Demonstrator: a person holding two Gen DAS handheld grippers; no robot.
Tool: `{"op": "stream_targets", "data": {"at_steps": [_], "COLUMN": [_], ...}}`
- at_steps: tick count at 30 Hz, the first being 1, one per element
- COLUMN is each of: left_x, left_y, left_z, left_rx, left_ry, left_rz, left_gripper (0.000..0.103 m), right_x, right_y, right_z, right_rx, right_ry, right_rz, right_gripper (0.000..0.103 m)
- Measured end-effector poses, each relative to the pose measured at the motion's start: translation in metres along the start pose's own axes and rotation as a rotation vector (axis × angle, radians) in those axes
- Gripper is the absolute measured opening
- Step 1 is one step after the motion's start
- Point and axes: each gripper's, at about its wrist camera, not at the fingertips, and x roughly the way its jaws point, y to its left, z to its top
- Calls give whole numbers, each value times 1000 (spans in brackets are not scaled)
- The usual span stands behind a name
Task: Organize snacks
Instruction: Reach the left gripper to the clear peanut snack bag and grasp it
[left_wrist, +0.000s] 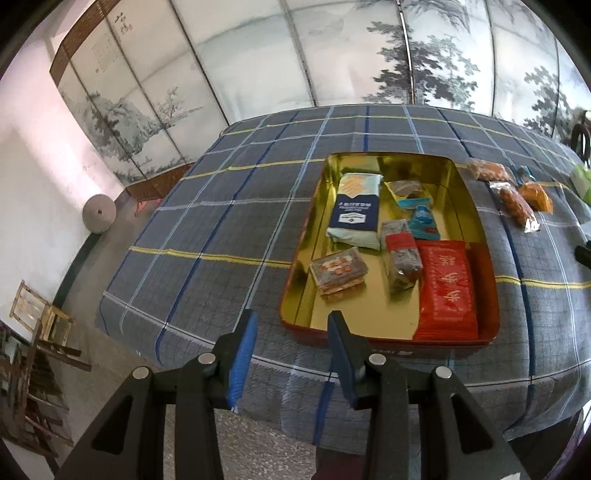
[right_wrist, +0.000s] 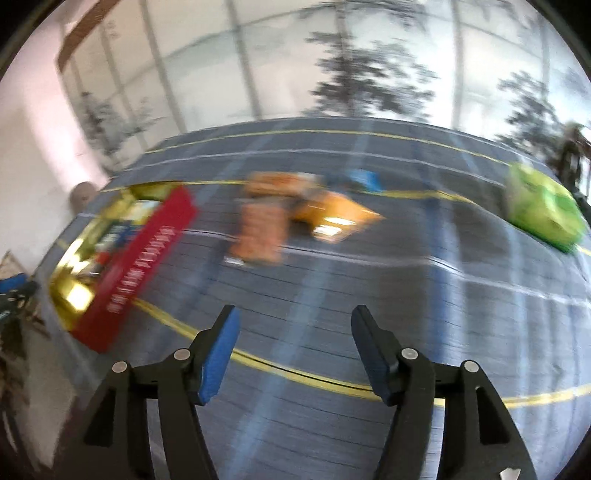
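Note:
A red tin with a gold inside (left_wrist: 303, 240) lies on the plaid cloth and holds several snack packs, among them a blue and white pack (left_wrist: 356, 210) and a red pack (left_wrist: 448, 291). My left gripper (left_wrist: 291, 321) hovers at the tin's near left corner, open, nothing between its blue pads. Loose orange packs (left_wrist: 517, 201) lie right of the tin. The right wrist view is motion-blurred: my right gripper (right_wrist: 293, 315) is open and empty above bare cloth, with the tin (right_wrist: 144, 258) to its left, orange packs (right_wrist: 262, 229) ahead and a green pack (right_wrist: 543, 208) far right.
The plaid-covered table (left_wrist: 221, 221) ends close to my left gripper, with floor below. A painted folding screen (left_wrist: 258, 55) stands behind the table. A wooden chair (left_wrist: 33, 314) and other furniture sit at lower left. A small blue pack (right_wrist: 365, 181) lies beyond the orange ones.

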Motion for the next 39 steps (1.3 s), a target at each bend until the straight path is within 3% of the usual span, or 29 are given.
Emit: {"op": "stream_targets", "data": {"at_steps": [8, 13, 20, 33, 36, 39], "left_x": [-8, -11, -19, -32, -28, -17], "left_y": [-29, -49, -81, -145, -155, -161], "left_z": [9, 15, 26, 41, 47, 60], "left_rx": [71, 118, 186, 310, 315, 278], "left_ry": [-22, -37, -74, -134, -89, 12], "left_rz": [16, 24, 39, 39, -33, -185], "left_gripper": [40, 40, 40, 42, 51, 52], "right_x": [-7, -6, -7, -10, -10, -10], "right_y": [-90, -122, -134, -150, -151, -151], "right_z": [-19, -25, -22, -24, -25, -25], "right_rx": [173, 239, 252, 291, 290, 291], "right_ry": [1, 0, -12, -36, -38, -41], "right_rz": [-93, -128, -137, -89, -84, -76], "right_gripper": [68, 70, 81, 89, 90, 91]}}
